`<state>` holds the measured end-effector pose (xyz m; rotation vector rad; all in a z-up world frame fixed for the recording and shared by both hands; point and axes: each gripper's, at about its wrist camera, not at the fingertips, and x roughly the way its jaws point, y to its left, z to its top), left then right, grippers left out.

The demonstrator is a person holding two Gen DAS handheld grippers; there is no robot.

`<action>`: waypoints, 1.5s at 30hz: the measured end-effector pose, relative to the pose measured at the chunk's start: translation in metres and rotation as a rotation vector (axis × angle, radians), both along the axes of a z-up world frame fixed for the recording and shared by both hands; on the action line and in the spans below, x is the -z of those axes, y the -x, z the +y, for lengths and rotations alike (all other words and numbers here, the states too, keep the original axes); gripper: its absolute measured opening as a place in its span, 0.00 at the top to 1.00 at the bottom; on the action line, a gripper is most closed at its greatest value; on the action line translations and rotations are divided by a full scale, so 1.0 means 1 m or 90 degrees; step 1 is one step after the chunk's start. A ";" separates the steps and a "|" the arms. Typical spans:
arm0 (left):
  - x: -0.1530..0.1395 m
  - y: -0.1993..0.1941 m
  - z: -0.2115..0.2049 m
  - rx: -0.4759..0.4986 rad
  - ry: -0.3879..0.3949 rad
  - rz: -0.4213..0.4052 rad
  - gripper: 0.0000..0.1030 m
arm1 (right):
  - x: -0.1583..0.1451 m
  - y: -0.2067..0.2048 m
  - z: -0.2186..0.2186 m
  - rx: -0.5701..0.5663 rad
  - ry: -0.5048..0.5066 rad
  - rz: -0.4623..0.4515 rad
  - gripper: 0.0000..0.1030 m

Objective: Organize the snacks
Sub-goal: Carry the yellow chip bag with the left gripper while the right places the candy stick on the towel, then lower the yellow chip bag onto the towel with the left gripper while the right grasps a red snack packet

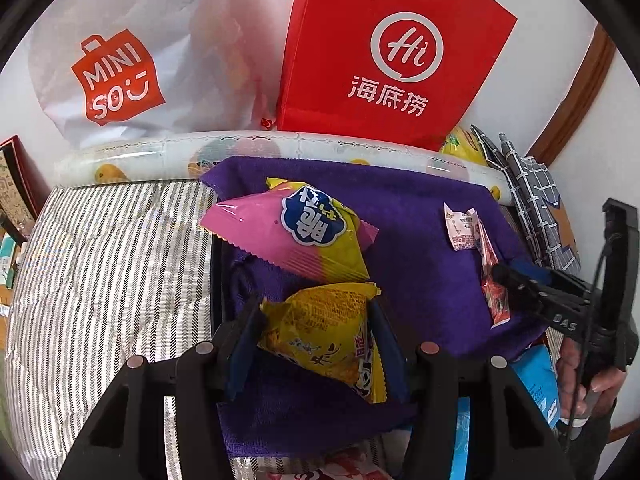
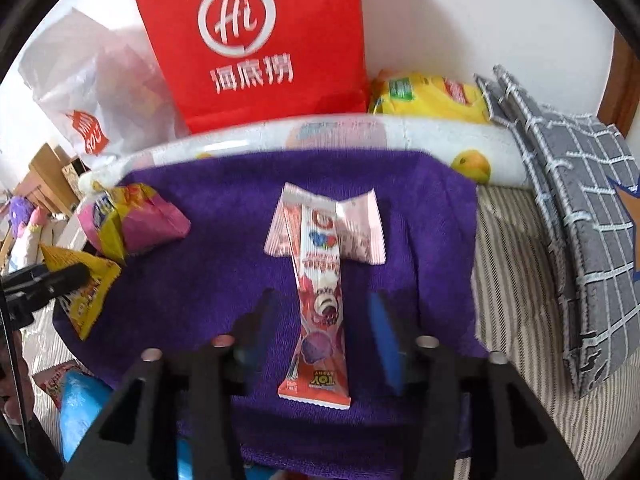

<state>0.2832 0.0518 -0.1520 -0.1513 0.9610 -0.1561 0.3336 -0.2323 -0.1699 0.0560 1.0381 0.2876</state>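
A purple cloth (image 1: 420, 248) lies on a striped bed. My left gripper (image 1: 314, 336) is shut on a yellow snack packet (image 1: 328, 332), just above the cloth. A pink and yellow snack packet (image 1: 296, 236) lies just beyond it. My right gripper (image 2: 324, 328) is open, its jaws either side of a long red Toy Story snack stick (image 2: 320, 308) lying on the cloth (image 2: 420, 248). A small pink and white packet (image 2: 356, 232) lies across the stick's far end. The left gripper and yellow packet (image 2: 86, 296) show at the left of the right wrist view.
A red Haidilao paper bag (image 1: 384, 52) and a white Miniso bag (image 1: 120, 76) stand against the wall behind a rolled fruit-print mat (image 1: 280, 148). A grey grid-pattern bag (image 2: 568, 216) leans at right, a yellow chip bag (image 2: 432, 96) behind. Blue and red packets (image 2: 76, 400) lie near the cloth's front.
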 end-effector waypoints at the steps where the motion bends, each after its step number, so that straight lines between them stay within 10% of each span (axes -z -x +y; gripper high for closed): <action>1: 0.000 0.000 0.000 0.000 -0.003 -0.001 0.47 | -0.003 0.001 -0.001 0.001 -0.003 -0.003 0.47; 21: -0.012 0.004 0.003 -0.022 -0.008 -0.016 0.30 | -0.045 0.022 0.002 0.010 0.034 -0.105 0.39; 39: -0.030 0.017 -0.005 0.002 0.003 -0.043 0.29 | 0.000 0.094 -0.055 0.017 -0.012 0.051 0.40; 45: -0.033 0.019 -0.003 -0.001 0.010 -0.043 0.29 | 0.007 0.102 -0.054 -0.016 -0.058 0.061 0.61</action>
